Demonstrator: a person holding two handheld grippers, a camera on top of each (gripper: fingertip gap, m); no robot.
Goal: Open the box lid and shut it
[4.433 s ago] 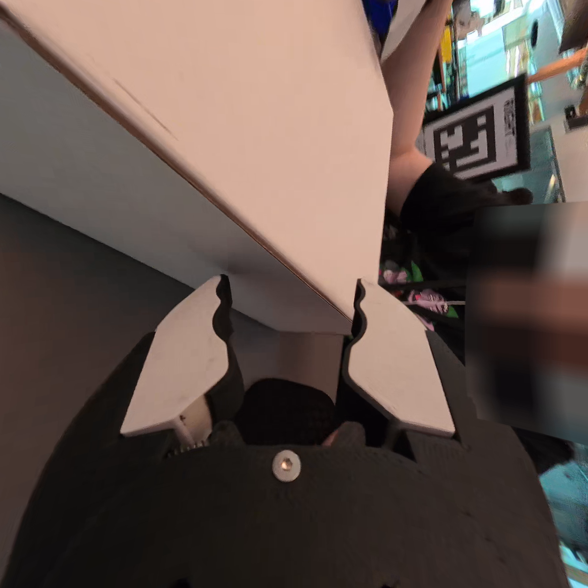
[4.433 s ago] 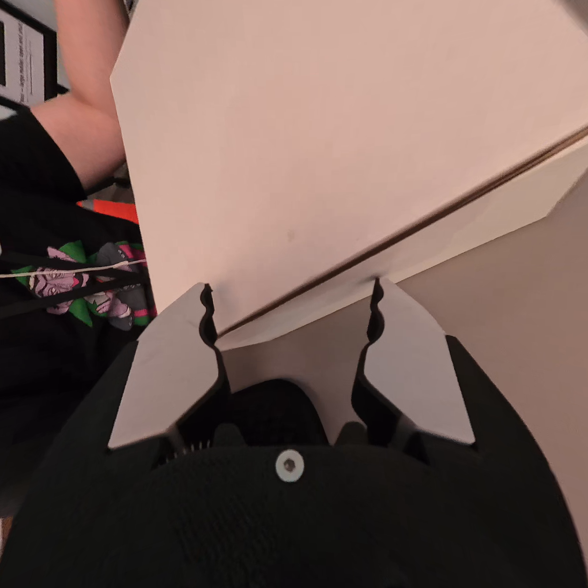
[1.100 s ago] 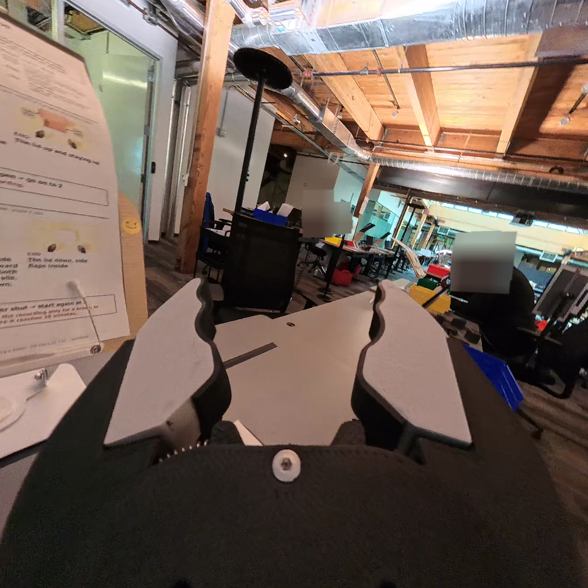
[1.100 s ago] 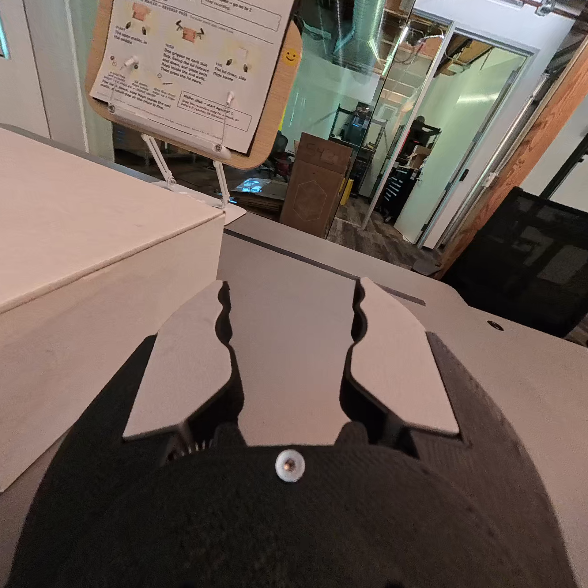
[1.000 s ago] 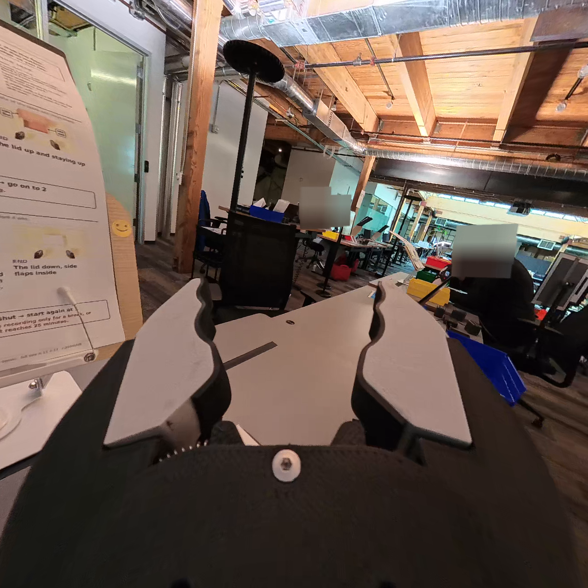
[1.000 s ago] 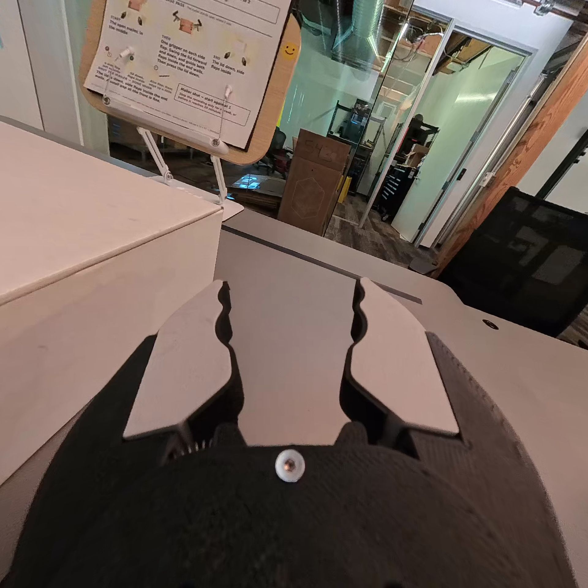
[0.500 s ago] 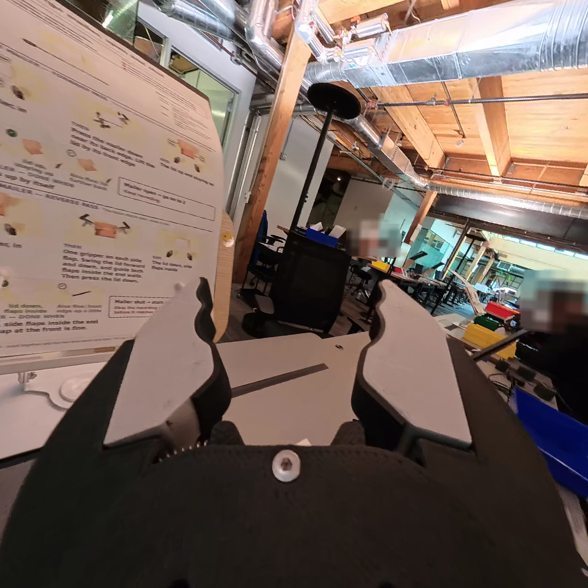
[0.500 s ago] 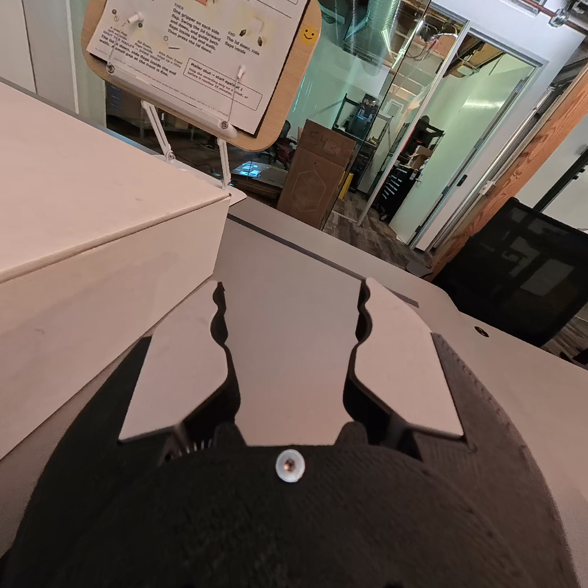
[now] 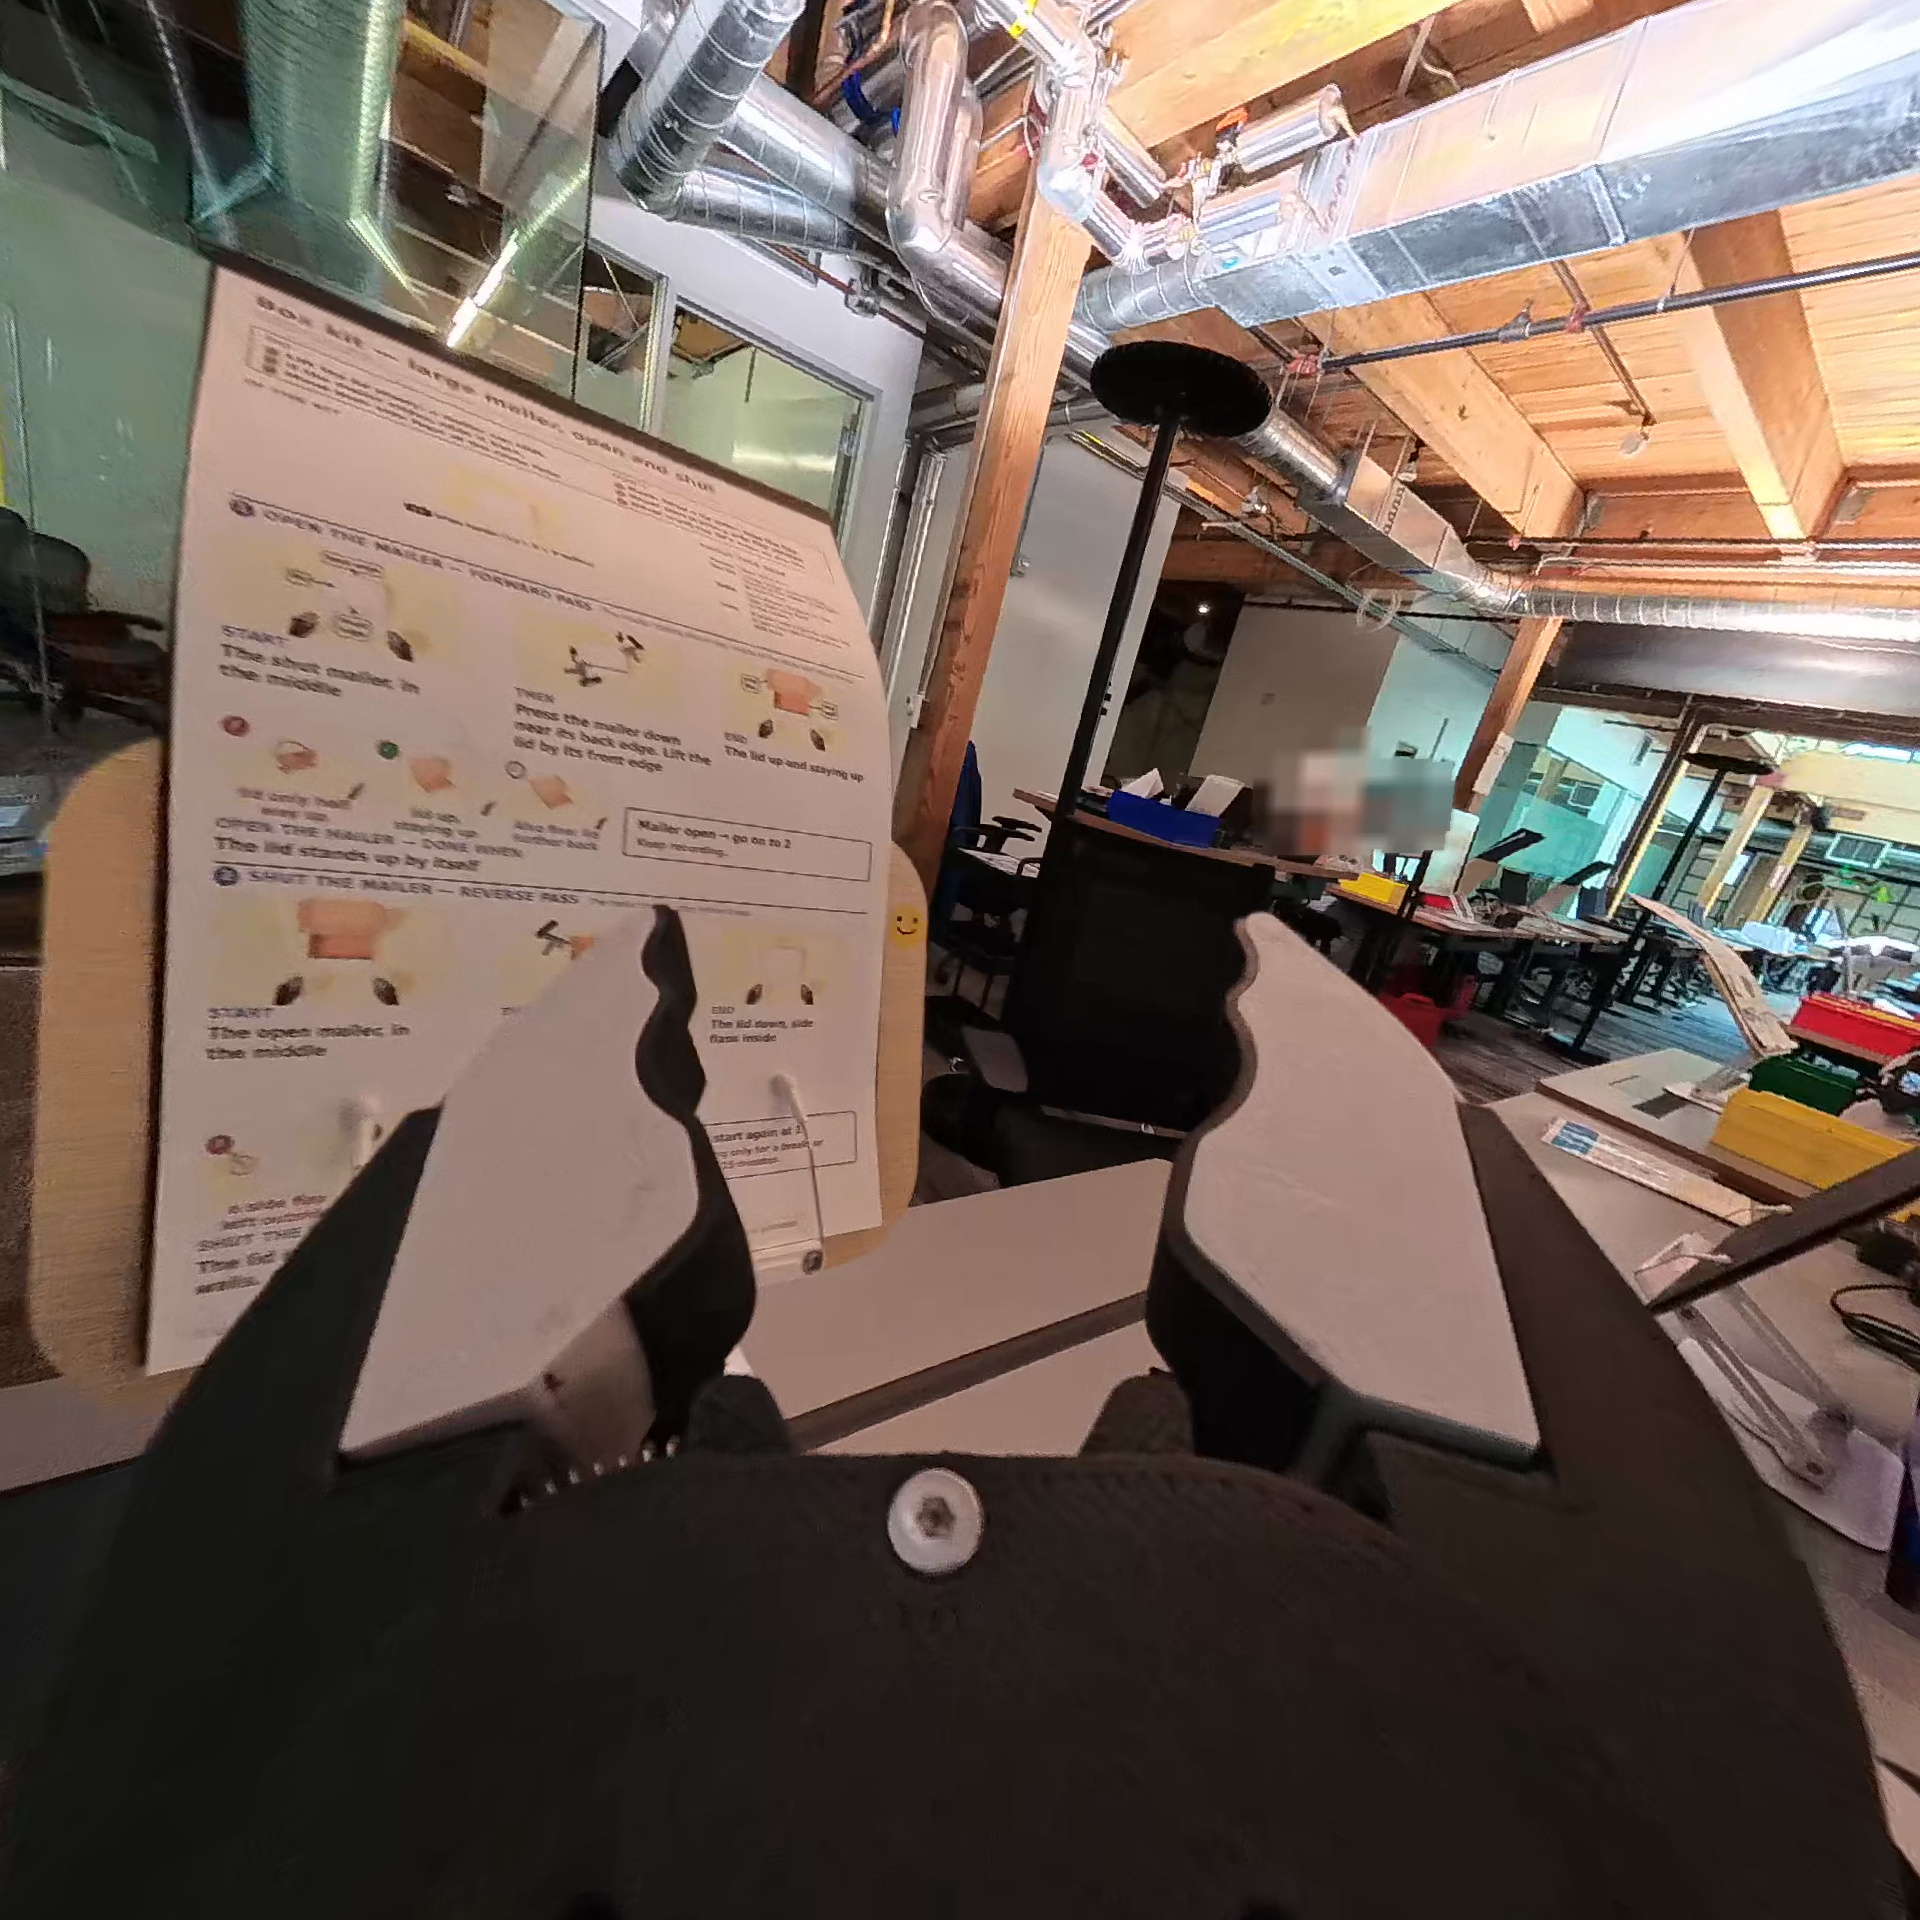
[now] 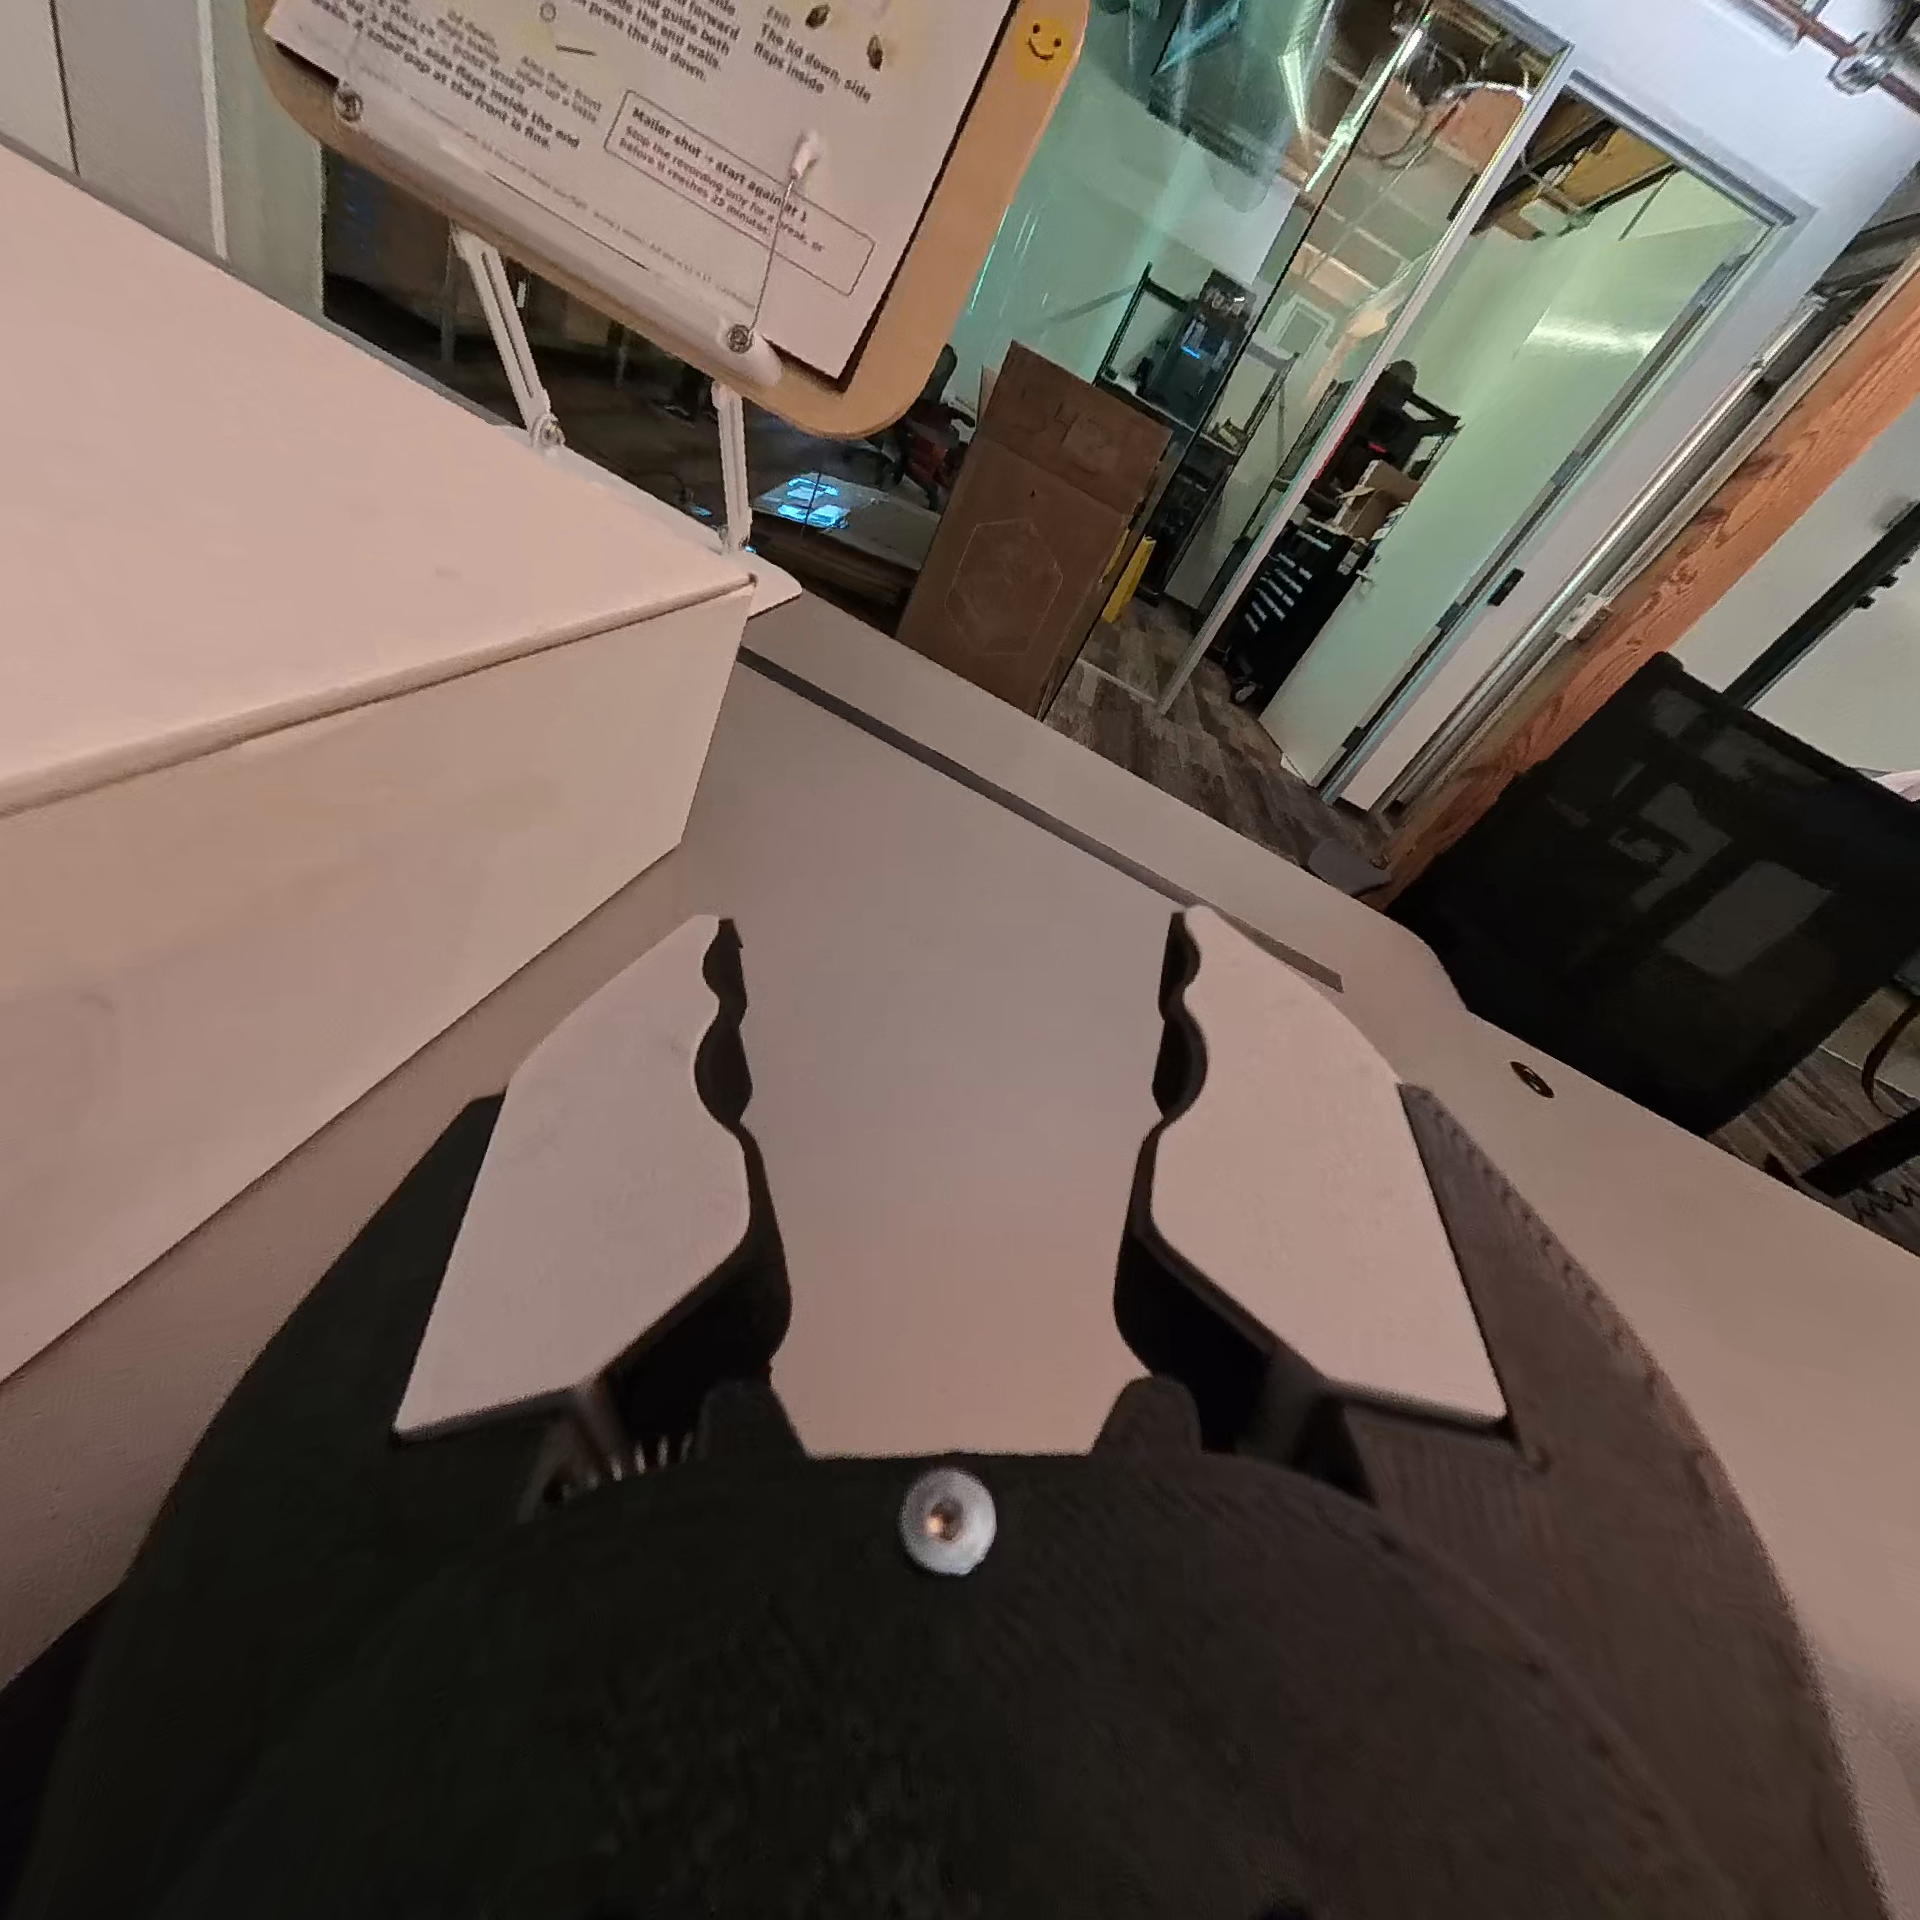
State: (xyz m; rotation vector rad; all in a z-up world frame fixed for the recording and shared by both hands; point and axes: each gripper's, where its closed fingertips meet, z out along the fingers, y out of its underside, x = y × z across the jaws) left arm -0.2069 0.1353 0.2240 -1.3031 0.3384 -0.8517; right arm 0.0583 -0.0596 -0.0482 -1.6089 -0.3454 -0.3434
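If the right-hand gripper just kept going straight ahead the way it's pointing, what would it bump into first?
Probably the bare grey tabletop: the right gripper, open, tilts down over it. The closed white cardboard box sits off to its left, seemingly outside that line, though depth is hard to judge.

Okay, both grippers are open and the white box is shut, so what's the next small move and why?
Probably swing the left gripper down toward the box: it points at the instruction sheet, with no box in its view, while the right gripper hovers open beside the box's side wall.
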